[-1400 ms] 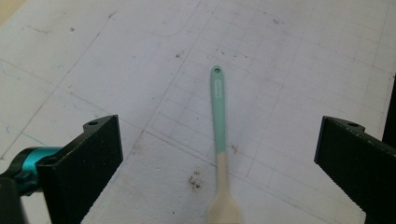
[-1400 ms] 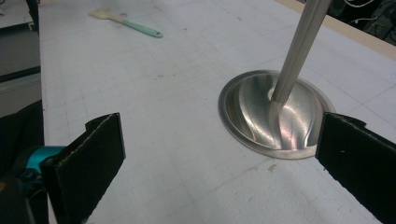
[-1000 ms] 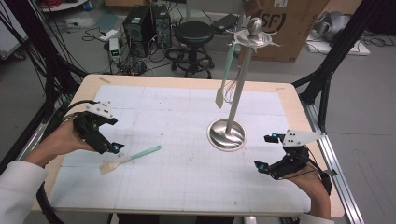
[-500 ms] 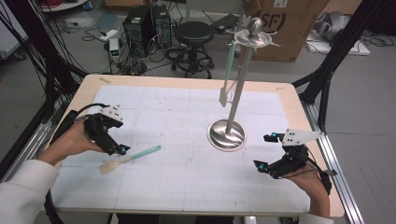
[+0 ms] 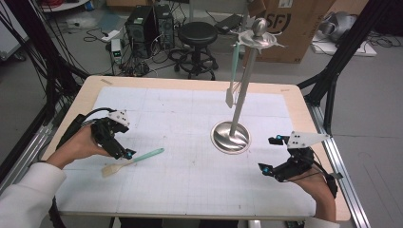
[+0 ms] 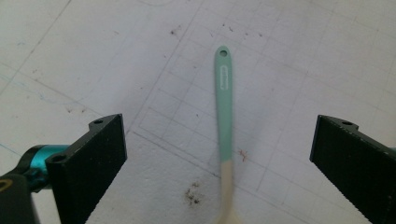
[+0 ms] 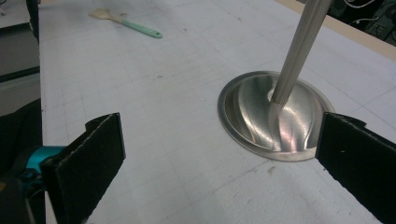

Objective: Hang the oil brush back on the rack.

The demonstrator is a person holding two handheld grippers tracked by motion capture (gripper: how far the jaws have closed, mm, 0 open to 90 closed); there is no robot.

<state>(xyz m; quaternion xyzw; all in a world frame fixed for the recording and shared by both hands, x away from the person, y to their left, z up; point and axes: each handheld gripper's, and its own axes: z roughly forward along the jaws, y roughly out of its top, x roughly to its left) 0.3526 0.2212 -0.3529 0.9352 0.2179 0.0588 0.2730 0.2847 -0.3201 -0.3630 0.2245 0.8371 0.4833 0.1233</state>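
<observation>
Teal-handled spatula (image 6: 224,116) lies between the left gripper's (image 6: 219,154) spread jaws, untouched, while the right gripper's (image 7: 219,158) jaws gape before the stand's (image 7: 275,116) base.

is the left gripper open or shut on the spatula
Open. In the left gripper view its jaws stand wide apart either side of the spatula, which lies flat on the table, untouched.

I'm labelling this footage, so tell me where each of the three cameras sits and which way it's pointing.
High view: above the person's side, facing forward and down on the table; both forearms, left gripper and right gripper show.
Left gripper view: rides that gripper, looking down between open jaws at the spatula.
Right gripper view: low, looking across the table at the metal stand, jaws open.
Shared: the spatula appears in all three.
</observation>
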